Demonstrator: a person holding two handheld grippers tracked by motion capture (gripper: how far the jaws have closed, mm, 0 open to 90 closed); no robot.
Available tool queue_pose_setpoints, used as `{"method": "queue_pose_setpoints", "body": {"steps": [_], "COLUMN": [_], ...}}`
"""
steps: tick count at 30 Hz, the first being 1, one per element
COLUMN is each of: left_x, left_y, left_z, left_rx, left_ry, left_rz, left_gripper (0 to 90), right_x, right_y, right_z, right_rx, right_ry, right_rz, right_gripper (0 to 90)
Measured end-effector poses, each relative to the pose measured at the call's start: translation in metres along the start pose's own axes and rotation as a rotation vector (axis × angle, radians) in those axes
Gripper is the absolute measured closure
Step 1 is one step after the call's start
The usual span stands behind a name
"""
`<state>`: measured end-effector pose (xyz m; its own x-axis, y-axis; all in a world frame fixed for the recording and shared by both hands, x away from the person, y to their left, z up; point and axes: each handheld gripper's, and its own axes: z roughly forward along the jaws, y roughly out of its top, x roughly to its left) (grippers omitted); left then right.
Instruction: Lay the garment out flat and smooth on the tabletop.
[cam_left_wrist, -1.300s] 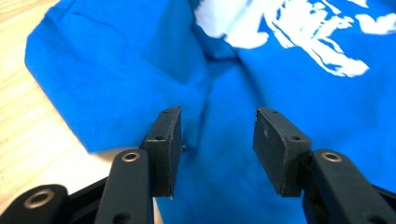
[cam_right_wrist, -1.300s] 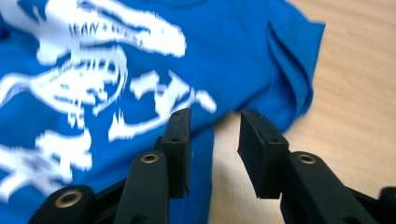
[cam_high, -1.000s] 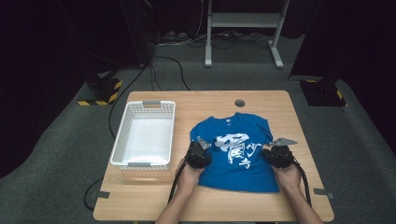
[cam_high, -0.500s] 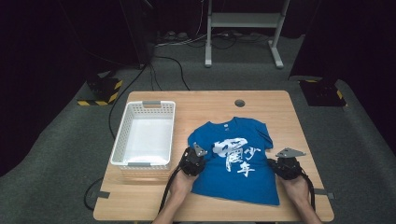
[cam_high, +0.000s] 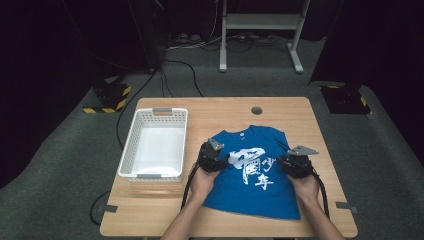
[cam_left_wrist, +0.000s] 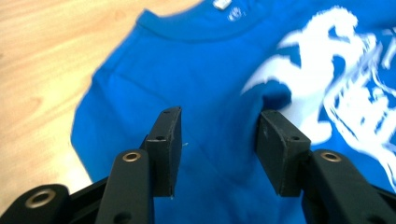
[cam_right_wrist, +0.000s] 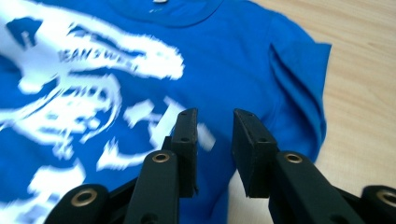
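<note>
1. High view: a blue T-shirt (cam_high: 252, 172) lies flat on the table (cam_high: 280, 107), right of a white basket (cam_high: 155, 145). The left gripper (cam_high: 212, 157) and right gripper (cam_high: 296, 162) rest on its sides.
2. Left gripper view: jaws spread apart over cloth, grasping nothing.
3. Right gripper view: jaws parted, released.

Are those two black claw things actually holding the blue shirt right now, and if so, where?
No. Both the left gripper and the right gripper have their jaws apart over the blue T-shirt, with no cloth pinched between them.
</note>
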<state>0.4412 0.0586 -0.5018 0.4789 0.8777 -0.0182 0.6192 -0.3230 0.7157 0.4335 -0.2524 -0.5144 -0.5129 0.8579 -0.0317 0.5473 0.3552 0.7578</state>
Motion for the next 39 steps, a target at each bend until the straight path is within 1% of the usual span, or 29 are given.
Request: {"method": "queue_pose_setpoints", "body": {"steps": [1, 3, 4, 6, 7, 8, 9, 11, 12, 14, 15, 18, 19, 20, 21, 23, 24, 26, 27, 28, 29, 30, 31, 32, 33, 34, 36, 38, 39], "left_x": [0.003, 0.006, 0.008, 0.009, 0.012, 0.012, 0.013, 0.013, 0.014, 0.015, 0.016, 0.015, 0.015, 0.012, 0.01, 0.001, -0.002, -0.008, -0.009, -0.009, -0.009, -0.005, -0.005, -0.001, 0.0, 0.0, 0.005, 0.009, 0.011], "left_y": [0.007, 0.013, 0.015, 0.018, 0.022, 0.022, 0.026, 0.028, 0.031, 0.032, 0.033, 0.027, 0.027, 0.019, 0.016, 0.01, 0.005, -0.002, -0.003, -0.004, -0.004, 0.0, 0.0, 0.008, 0.012, 0.012, 0.02, 0.022, 0.022], "left_z": [0.003, 0.008, 0.012, 0.015, 0.023, 0.023, 0.03, 0.032, 0.035, 0.035, 0.036, 0.042, 0.042, 0.039, 0.036, 0.029, 0.025, 0.017, 0.014, 0.01, 0.01, 0.001, 0.001, -0.006, -0.007, -0.007, -0.005, 0.001, 0.005], "left_rx": [-0.002, 0.009, 0.017, 0.031, 0.062, 0.062, 0.086, 0.093, 0.098, 0.096, 0.109, 0.183, 0.183, 0.166, 0.167, 0.173, 0.173, 0.182, 0.183, 0.167, 0.167, 0.109, 0.109, 0.059, 0.045, 0.045, 0.042, 0.046, 0.063], "left_ry": [0.021, 0.027, 0.033, 0.04, 0.053, 0.053, 0.068, 0.069, 0.074, 0.08, 0.085, 0.058, 0.058, 0.038, 0.026, 0.021, 0.003, -0.026, -0.044, -0.061, -0.061, -0.074, -0.074, -0.074, -0.069, -0.069, -0.052, -0.033, -0.024], "left_rz": [-0.004, -0.02, -0.029, -0.038, -0.052, -0.052, -0.058, -0.06, -0.066, -0.067, -0.06, -0.043, -0.043, -0.044, -0.042, 0.01, 0.01, 0.031, 0.026, 0.015, 0.015, -0.009, -0.009, -0.037, -0.044, -0.044, -0.061, -0.071, -0.078], "left_gripper": [52.2, 51.5, 51.5, 51.5, 51.5, 51.6, 51.6, 51.6, 51.4, 51.2, 51.3, 53.1, 53.9, 55.7, 56.1, 56.3, 56.9, 56.4, 55.8, 54.9, 54.2, 53.8, 52.9, 52.1, 51.3, 50.4, 49.0, 48.9, 48.9], "right_x": [-0.002, -0.005, -0.007, -0.014, -0.016, -0.016, -0.021, -0.023, -0.026, -0.029, -0.03, -0.031, -0.031, -0.031, -0.03, -0.029, -0.028, -0.026, -0.025, -0.024, -0.024, -0.023, -0.024, -0.024, -0.024, -0.024, -0.022, -0.022, -0.023], "right_y": [0.007, 0.014, 0.016, 0.02, 0.021, 0.021, 0.021, 0.019, 0.015, 0.013, 0.012, 0.012, 0.011, 0.01, 0.009, 0.006, 0.004, -0.002, -0.004, -0.006, -0.006, -0.005, -0.004, -0.002, 0.001, 0.001, 0.01, 0.015, 0.016], "right_z": [0.004, 0.01, 0.012, 0.018, 0.02, 0.02, 0.024, 0.026, 0.031, 0.034, 0.035, 0.035, 0.034, 0.032, 0.03, 0.025, 0.022, 0.015, 0.012, 0.01, 0.008, 0.007, 0.006, 0.004, 0.003, 0.003, 0.005, 0.01, 0.013], "right_rx": [-0.012, 0.0, -0.008, 0.018, 0.02, 0.02, 0.018, 0.029, 0.056, 0.075, 0.083, 0.088, 0.09, 0.094, 0.103, 0.112, 0.111, 0.116, 0.118, 0.12, 0.126, 0.123, 0.11, 0.093, 0.081, 0.081, 0.052, 0.059, 0.061], "right_ry": [-0.019, -0.036, -0.051, -0.058, -0.065, -0.065, -0.071, -0.069, -0.064, -0.061, -0.06, -0.057, -0.054, -0.05, -0.047, -0.042, -0.04, -0.036, -0.033, -0.03, -0.029, -0.029, -0.026, -0.019, -0.017, -0.017, -0.028, -0.029, -0.031], "right_rz": [-0.004, -0.012, -0.011, 0.003, 0.008, 0.008, 0.03, 0.039, 0.054, 0.058, 0.061, 0.054, 0.049, 0.041, 0.032, 0.011, 0.007, -0.006, -0.009, -0.017, -0.021, -0.021, -0.015, -0.004, 0.003, 0.003, -0.007, -0.001, 0.001], "right_gripper": [70.2, 69.6, 69.5, 69.0, 69.1, 69.1, 69.1, 69.1, 69.2, 69.8, 70.1, 70.6, 70.7, 70.7, 70.8, 70.7, 70.7, 70.6, 70.5, 69.8, 68.6, 67.8, 67.2, 66.6, 66.1, 66.1, 64.9, 64.8, 64.8]}}
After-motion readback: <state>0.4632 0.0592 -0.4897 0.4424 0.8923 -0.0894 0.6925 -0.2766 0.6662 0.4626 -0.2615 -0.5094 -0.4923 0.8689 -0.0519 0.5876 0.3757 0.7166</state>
